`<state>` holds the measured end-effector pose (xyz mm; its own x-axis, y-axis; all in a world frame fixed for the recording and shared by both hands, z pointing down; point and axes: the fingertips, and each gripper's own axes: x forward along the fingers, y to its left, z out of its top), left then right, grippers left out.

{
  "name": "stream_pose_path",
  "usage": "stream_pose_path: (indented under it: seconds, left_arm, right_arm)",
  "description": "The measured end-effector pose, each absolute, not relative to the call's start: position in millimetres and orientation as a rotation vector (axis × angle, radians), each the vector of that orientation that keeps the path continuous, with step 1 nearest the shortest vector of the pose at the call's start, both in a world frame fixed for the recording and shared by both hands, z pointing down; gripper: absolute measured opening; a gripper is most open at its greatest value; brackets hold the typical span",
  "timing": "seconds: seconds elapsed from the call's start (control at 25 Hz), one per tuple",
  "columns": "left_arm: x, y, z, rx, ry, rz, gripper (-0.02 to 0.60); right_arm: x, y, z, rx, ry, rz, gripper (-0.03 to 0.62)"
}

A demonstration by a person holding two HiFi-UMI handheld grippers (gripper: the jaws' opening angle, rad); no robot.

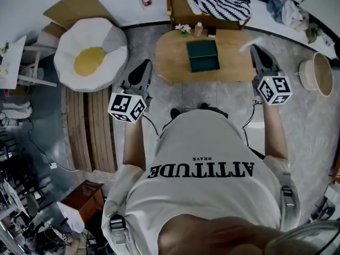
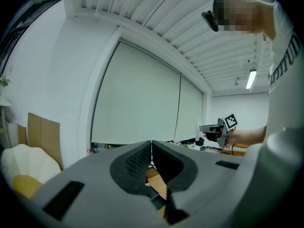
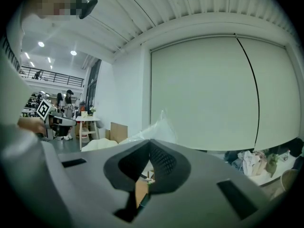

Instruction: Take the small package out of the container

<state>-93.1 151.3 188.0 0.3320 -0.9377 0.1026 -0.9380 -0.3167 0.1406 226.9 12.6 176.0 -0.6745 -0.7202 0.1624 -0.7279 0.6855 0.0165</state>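
The long brown table has a green box in the middle of it, and small flowers and a little bottle stand side by side at its far edge.

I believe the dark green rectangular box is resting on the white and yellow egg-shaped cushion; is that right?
Not quite: the dark green rectangular box is resting on the oval wooden table, as the head view shows.

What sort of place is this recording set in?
Probably a staged living-room corner in a larger workspace: a low wooden table, an egg-shaped cushion, and a bright hall with people beyond.
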Motion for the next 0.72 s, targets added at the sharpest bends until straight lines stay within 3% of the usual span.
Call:
stream_pose_path:
  seconds: [0.72]
  left_arm:
    - [-91, 144, 192, 2.423, -1.721, -0.031, 0.023]
  right_arm:
    - [239, 12, 173, 1.203, -2.725, 0.054, 0.02]
